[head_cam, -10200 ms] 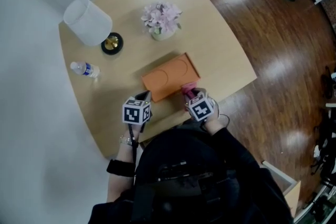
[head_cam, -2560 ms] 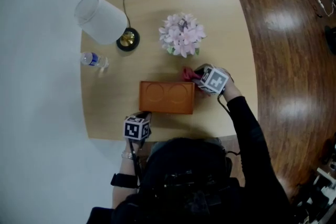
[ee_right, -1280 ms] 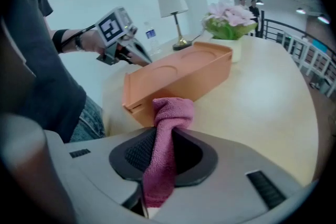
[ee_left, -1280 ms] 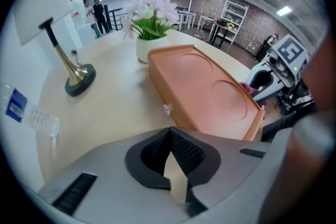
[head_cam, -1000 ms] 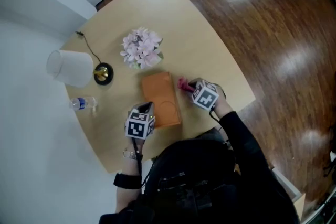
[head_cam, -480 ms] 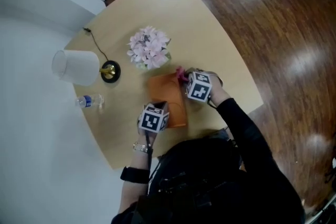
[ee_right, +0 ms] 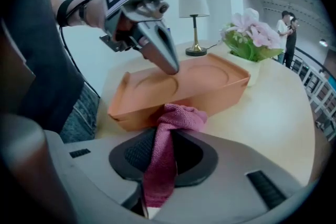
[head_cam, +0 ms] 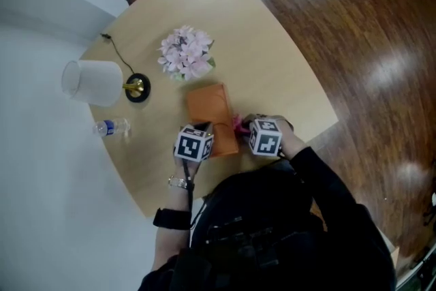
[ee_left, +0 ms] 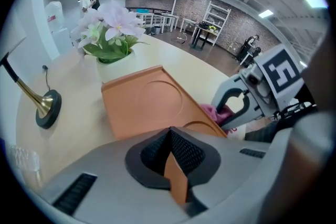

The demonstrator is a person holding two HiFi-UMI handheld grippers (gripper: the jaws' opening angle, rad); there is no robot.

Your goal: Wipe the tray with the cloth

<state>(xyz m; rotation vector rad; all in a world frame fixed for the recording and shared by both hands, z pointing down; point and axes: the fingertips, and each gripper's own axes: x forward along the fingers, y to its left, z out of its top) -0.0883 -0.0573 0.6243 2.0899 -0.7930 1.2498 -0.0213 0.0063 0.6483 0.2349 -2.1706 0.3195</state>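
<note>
Your left gripper [ee_left: 169, 136] is clenched on the orange tray's [ee_left: 144, 105] near rim, probably to steady it on the table [head_cam: 272, 58] – while your right gripper [ee_right: 165, 139] pinches the pink cloth [ee_right: 181, 115] beside its outer side wall, short of the ringed floor – flowers [ee_left: 113, 29] beyond.

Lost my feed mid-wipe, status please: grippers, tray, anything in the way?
Left gripper shut on tray, near rim. Right gripper shut on pink cloth, bunched against tray's side. Flowers beyond tray's far end, off it.
</note>
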